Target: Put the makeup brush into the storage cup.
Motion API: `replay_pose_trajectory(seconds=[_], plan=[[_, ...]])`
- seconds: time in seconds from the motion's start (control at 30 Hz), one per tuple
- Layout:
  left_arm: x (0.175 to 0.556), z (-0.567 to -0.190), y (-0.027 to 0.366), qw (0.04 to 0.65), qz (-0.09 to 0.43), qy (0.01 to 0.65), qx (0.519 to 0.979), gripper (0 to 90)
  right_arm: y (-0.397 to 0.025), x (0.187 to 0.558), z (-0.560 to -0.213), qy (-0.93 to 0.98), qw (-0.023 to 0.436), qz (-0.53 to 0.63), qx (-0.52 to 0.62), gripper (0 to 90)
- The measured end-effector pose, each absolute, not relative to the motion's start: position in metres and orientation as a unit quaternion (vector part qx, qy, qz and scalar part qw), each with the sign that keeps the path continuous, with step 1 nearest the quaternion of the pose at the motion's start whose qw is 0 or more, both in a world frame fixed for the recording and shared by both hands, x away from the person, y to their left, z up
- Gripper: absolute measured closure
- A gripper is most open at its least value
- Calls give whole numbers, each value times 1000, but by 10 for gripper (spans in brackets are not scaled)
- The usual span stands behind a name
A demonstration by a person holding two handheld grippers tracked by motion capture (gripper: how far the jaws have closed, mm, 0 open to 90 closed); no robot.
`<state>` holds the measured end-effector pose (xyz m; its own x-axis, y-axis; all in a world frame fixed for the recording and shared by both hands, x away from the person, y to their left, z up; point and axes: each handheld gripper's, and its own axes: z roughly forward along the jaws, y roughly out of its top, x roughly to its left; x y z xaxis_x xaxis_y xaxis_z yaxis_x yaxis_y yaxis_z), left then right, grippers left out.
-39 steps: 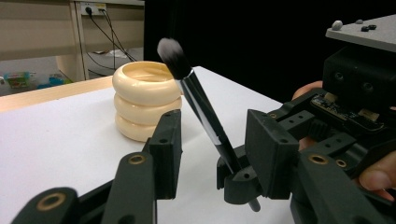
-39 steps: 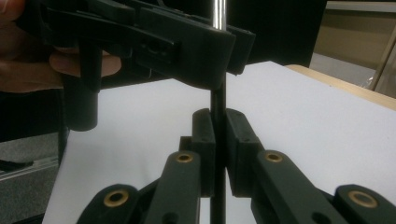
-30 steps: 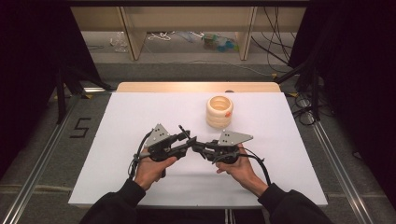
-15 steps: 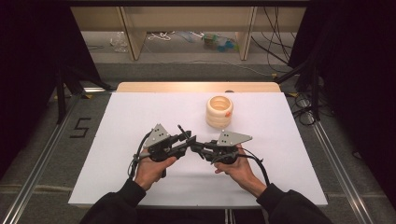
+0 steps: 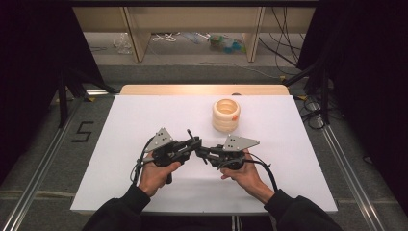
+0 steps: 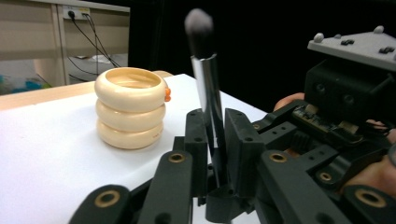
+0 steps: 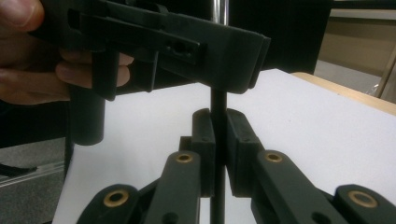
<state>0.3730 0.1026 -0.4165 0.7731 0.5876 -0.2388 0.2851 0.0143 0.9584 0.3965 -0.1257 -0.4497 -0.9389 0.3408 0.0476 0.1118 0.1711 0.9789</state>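
Desk (image 5: 144, 115): white top.
Ringed holder (image 5: 226, 115): cream, upright, far of centre.
Left gripper (image 5: 194, 144): meets right gripper (image 5: 203, 153) mid-desk.
Brush (image 5: 190, 135): thin, dark, between them.

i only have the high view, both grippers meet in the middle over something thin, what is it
Observer: A makeup brush, standing upright with a chrome ferrule and dark bristles at the top.
Operator: which gripper has it
Observer: Both. The left gripper is closed on the shaft, and in the right gripper view the right gripper clamps the dark handle lower down.
Operator: the cream thing behind, solid or hollow
Observer: The cream holder looks like three stacked rings, open at the top, with a small orange bit on its side.
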Motion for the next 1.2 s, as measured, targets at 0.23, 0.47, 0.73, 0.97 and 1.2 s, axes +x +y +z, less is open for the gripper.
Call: replay_pose_trajectory(seconds=[0.23, 0.47, 0.73, 0.97, 1.2], plan=[[372, -415, 103, 644, 115, 311, 690, 834, -128, 396, -448, 763, 99, 620, 158, 761], [373, -411, 107, 646, 130, 301, 690, 834, -133, 399, -446, 766, 99, 608, 182, 593], [374, -408, 115, 643, 143, 318, 682, 835, -146, 399, -446, 784, 95, 579, 203, 449], [376, -407, 120, 638, 158, 324, 681, 835, -153, 397, -444, 785, 93, 575, 212, 404], [377, -406, 121, 630, 171, 327, 683, 835, -162, 395, -441, 782, 107, 572, 225, 338]])
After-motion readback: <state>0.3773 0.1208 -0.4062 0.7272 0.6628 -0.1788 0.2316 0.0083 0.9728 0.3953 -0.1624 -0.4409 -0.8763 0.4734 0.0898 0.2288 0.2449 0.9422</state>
